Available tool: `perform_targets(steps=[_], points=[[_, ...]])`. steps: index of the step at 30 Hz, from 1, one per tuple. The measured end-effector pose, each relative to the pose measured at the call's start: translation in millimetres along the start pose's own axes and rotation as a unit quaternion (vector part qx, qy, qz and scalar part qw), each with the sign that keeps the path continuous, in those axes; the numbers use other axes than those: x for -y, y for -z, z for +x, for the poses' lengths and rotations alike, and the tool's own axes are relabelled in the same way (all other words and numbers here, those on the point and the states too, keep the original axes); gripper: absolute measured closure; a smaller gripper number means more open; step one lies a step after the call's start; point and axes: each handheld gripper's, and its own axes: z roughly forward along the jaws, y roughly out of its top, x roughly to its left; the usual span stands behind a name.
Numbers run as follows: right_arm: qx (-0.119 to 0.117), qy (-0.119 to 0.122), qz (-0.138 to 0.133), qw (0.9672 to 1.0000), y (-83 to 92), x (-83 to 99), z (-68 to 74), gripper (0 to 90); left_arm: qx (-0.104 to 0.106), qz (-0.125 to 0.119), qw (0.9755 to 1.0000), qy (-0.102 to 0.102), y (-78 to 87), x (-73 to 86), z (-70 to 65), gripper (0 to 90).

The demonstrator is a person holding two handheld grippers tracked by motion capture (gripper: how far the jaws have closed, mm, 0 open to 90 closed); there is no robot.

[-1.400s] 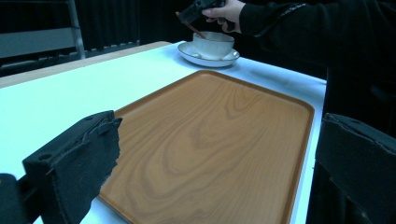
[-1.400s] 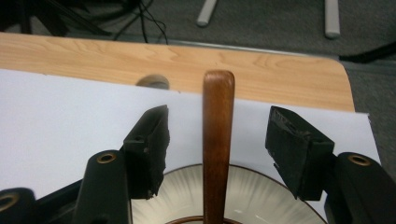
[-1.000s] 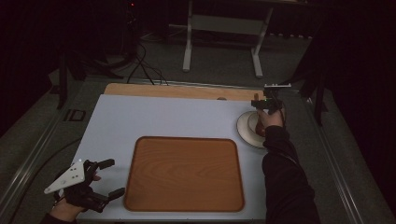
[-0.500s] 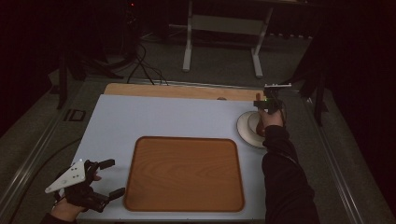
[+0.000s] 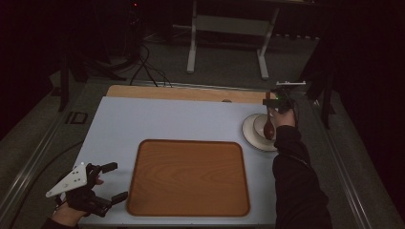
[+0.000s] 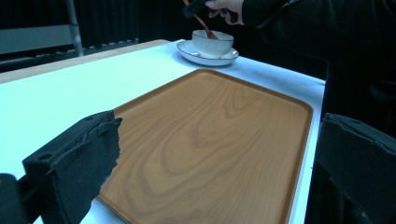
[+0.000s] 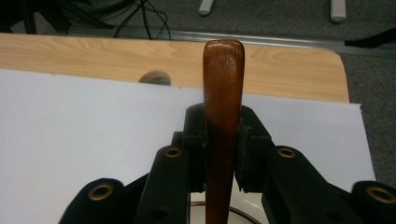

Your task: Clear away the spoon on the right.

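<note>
Right gripper (image 7: 220, 140) clamped on the brown wooden spoon's handle (image 7: 223, 121).
Its bowl rests in the white ceramic cup (image 6: 213, 43) on a white saucer (image 5: 249, 134); left gripper (image 5: 113, 182) hangs wide beside the wooden tray (image 5: 188, 176).

bench (image 5: 157, 119): white top, bare wood strip along the far edge | wooden tray (image 5: 188, 177) sits near the front | saucer (image 5: 250, 132) with a cup at the right edge, apart from the tray

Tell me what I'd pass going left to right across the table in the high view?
Left gripper, jaws open → wooden tray → saucer with the cup on it → wooden spoon in the cup, its handle clamped in the right gripper.
</note>
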Motion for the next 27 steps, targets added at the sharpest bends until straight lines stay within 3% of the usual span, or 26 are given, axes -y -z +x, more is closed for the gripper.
perform_targets(steps=[18,27], points=[[-0.017,0.011,-0.022,0.9996,42.9,-14.2,10.7,77.0,0.0,-0.001,1.0,0.0,-0.2,-1.1,-0.3,0.0],[-0.023,0.012,-0.018,0.9995,64.0,-8.8,19.4,77.0,-0.001,-0.002,1.0,-0.002,0.2,-1.6,-0.4,0.0]])
